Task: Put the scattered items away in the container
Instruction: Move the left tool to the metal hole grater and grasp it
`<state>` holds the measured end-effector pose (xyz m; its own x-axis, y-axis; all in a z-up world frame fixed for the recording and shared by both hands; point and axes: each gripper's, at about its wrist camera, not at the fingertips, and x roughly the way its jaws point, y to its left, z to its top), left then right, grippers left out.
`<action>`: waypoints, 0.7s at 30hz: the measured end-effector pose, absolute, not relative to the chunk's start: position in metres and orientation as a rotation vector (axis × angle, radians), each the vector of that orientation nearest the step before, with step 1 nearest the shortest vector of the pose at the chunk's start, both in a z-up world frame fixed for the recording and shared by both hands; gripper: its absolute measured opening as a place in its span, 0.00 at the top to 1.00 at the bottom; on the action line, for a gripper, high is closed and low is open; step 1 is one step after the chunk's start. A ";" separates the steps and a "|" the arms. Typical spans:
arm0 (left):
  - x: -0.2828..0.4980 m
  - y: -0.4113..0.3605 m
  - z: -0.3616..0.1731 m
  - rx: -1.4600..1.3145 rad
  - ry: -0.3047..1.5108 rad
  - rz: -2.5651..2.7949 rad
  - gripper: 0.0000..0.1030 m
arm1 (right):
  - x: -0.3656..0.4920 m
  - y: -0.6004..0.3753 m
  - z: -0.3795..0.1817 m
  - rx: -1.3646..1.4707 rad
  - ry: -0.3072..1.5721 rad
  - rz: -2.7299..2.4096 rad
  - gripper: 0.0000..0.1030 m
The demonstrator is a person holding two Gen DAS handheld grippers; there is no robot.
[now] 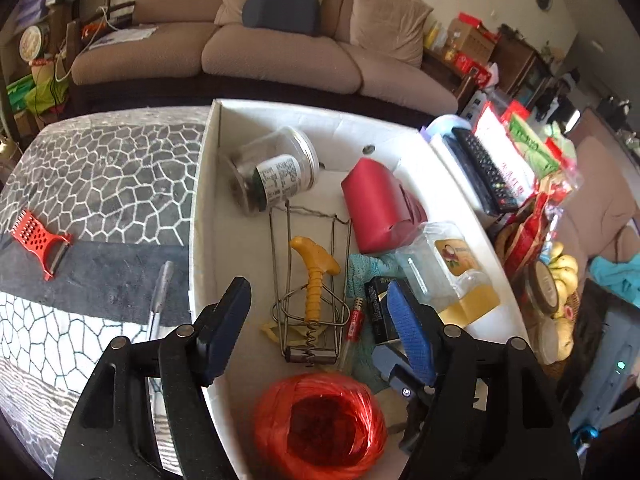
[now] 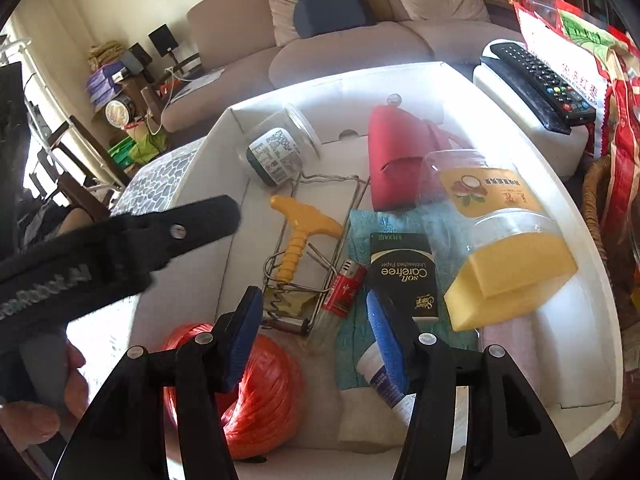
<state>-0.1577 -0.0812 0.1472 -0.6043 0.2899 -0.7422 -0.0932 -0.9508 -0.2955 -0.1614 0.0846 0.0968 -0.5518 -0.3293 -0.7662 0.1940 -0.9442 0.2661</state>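
Note:
A white box [image 1: 206, 184] [image 2: 592, 280] holds a clear jar [image 1: 276, 172], a red pouch [image 1: 380, 208], a yellow-handled wire tool [image 1: 314, 280] [image 2: 296, 236], a black tissue pack [image 2: 404, 272], a yellow-lidded jar [image 2: 508, 272], a teal cloth [image 2: 360, 224] and a ball of red twine [image 1: 320, 424] [image 2: 256, 392]. My left gripper [image 1: 316, 286] hangs open above the wire tool with nothing between its pads. My right gripper [image 2: 313, 294] also stands open over the box, gripping nothing. Outside the box, a red peeler [image 1: 40, 240] and a pen [image 1: 160, 300] lie on the patterned tablecloth.
A black remote [image 2: 540, 80] rests on a white case right of the box, beside red snack bags [image 1: 532, 184] and a basket of bananas [image 1: 564, 280]. A beige sofa [image 1: 280, 52] stands behind the table. A person's hand [image 2: 40, 400] shows at the lower left.

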 end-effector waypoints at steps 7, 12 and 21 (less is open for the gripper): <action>-0.105 -0.185 0.141 -1.269 -0.323 2.792 0.28 | -0.138 0.090 0.126 1.193 -0.345 -2.491 0.20; -0.102 -0.218 0.080 -1.486 -0.351 2.760 0.28 | -0.116 0.077 0.159 1.075 -0.363 -2.478 0.16; -0.139 -0.177 0.016 -1.571 -0.098 2.720 0.40 | -0.108 0.049 0.172 1.031 -0.357 -2.429 0.13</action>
